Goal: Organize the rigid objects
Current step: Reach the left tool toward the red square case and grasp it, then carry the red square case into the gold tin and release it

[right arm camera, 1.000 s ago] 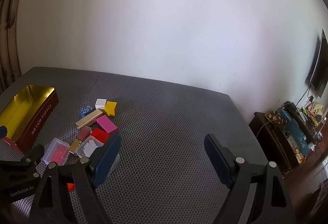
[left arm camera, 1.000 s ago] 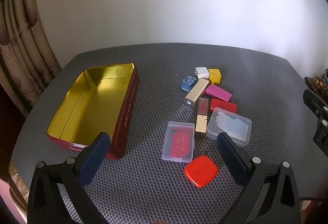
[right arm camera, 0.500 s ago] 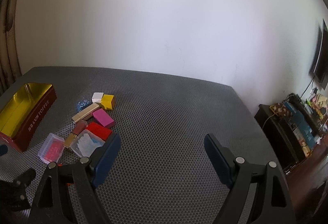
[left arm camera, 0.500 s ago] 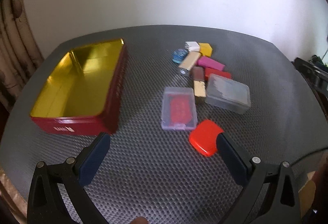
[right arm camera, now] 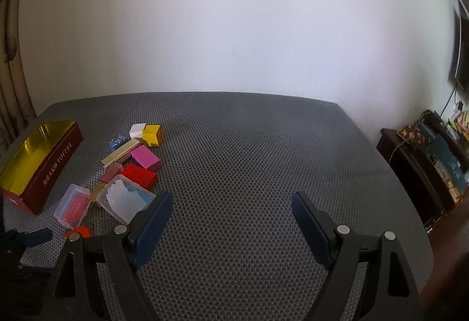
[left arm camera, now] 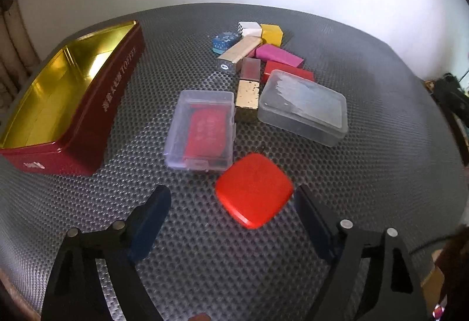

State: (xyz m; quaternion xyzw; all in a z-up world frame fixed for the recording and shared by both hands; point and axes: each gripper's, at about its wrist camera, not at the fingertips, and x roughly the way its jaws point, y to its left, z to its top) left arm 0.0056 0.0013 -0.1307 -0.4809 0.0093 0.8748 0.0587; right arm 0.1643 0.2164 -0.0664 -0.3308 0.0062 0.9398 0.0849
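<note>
A flat red rounded-square case [left arm camera: 254, 189] lies on the grey mat between the fingers of my left gripper [left arm camera: 231, 218]. Its jaws are closing; the right pad [left arm camera: 307, 218] is near the case's edge, the left pad [left arm camera: 152, 218] still stands well apart. An open red tin with a gold inside [left arm camera: 67, 92] sits at the left. Beyond the case are a small clear box with a red card [left arm camera: 202, 130], a larger clear box [left arm camera: 302, 106] and several coloured blocks [left arm camera: 278, 55]. My right gripper [right arm camera: 231, 221] hovers open over bare mat, nothing between its fingers.
The table's right edge drops to a dark low cabinet [right arm camera: 425, 168] with clutter. A white wall [right arm camera: 234, 27] runs behind the table and a curtain [right arm camera: 11, 92] hangs at the left. From the right wrist view the tin [right arm camera: 41, 162] is far left.
The left gripper has sunk and tipped down toward the red case, which now lies between its fingers, and its jaws have narrowed. The right gripper has dropped a little and stays open.
</note>
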